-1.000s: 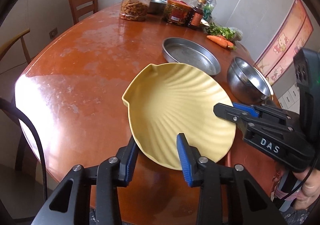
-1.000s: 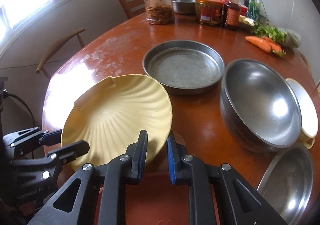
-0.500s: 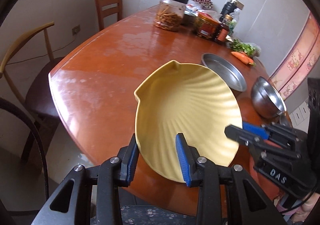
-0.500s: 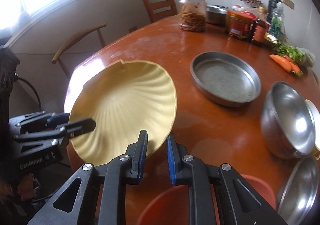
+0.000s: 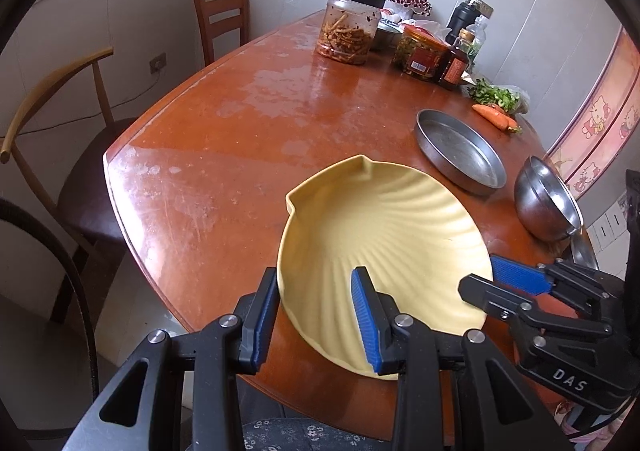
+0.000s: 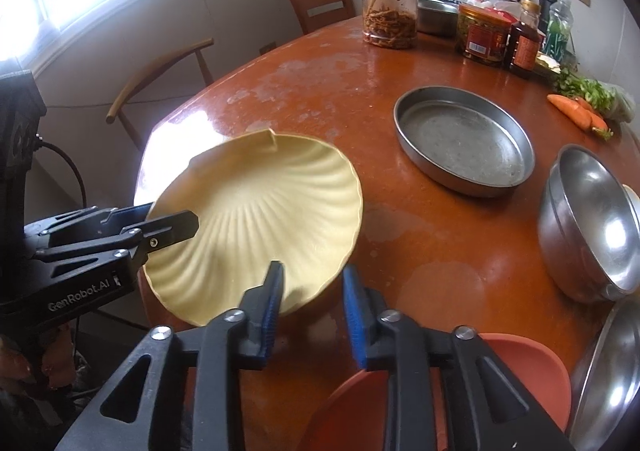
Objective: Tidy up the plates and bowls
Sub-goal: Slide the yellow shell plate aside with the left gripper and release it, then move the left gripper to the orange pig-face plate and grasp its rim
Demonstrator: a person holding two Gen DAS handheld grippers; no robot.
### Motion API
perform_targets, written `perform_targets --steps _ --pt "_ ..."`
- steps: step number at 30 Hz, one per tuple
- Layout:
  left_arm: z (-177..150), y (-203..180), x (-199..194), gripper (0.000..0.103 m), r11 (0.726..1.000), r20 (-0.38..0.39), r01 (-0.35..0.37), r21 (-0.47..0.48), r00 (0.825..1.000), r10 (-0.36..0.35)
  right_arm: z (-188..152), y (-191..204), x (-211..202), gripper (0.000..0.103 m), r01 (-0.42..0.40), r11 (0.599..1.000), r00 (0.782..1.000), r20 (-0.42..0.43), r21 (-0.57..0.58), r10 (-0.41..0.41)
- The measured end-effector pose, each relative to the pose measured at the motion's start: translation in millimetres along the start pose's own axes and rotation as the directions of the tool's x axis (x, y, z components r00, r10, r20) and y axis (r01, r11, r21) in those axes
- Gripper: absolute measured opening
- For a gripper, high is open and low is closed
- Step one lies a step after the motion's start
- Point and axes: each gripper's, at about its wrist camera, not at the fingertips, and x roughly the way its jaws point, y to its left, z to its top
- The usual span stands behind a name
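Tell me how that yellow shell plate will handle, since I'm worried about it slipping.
The yellow plate holds its shape though held only at its rim, so probably stiff. Its glossy surface may slip. With the right tongs opening, it may tip from the left tongs.

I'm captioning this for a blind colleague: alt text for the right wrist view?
A yellow shell-shaped plate is held over the table edge by the left gripper, while the right gripper opens off its near rim. Beyond it: a round metal pan.

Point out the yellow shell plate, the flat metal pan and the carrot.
yellow shell plate [image 5: 384, 235], left wrist view, ribbed inner surface.
flat metal pan [image 6: 464, 141], right wrist view, bare bottom.
carrot [image 6: 570, 109], right wrist view, orange body.
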Motion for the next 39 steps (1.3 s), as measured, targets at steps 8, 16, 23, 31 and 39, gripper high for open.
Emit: perform_targets --steps 8,16,23,31,39 --pt "2.5 2.2 -15.9 0.043 1.000 0.056 -0.022 -0.011 0.998 0.023 -2.0 -8.6 -19.8 0.050 0.004 0.999 0.998 0.062 0.033 -0.006" --pt "2.1 -6.6 -40.8 0.057 1.000 0.121 -0.015 0.000 0.993 0.015 -7.0 -19.3 -60.9 0.060 0.000 0.997 0.984 0.176 0.073 -0.013" --pt "-4.9 -28.5 -53.3 0.058 0.999 0.130 0.007 0.045 0.991 -0.012 -24.2 -25.4 -101.0 0.064 0.026 0.996 0.964 0.260 0.091 -0.049" --pt "-12.4 -58.6 -64.1 0.058 0.994 0.137 0.034 0.105 0.989 -0.048 -64.0 -39.1 -139.8 0.066 0.062 0.987 0.947 0.304 0.149 -0.106" --pt "-24.3 -90.1 -64.0 0.058 0.983 0.111 0.066 0.171 0.990 -0.085 -108.2 -60.5 -162.6 0.068 0.111 0.965 0.941 0.288 0.239 -0.179"
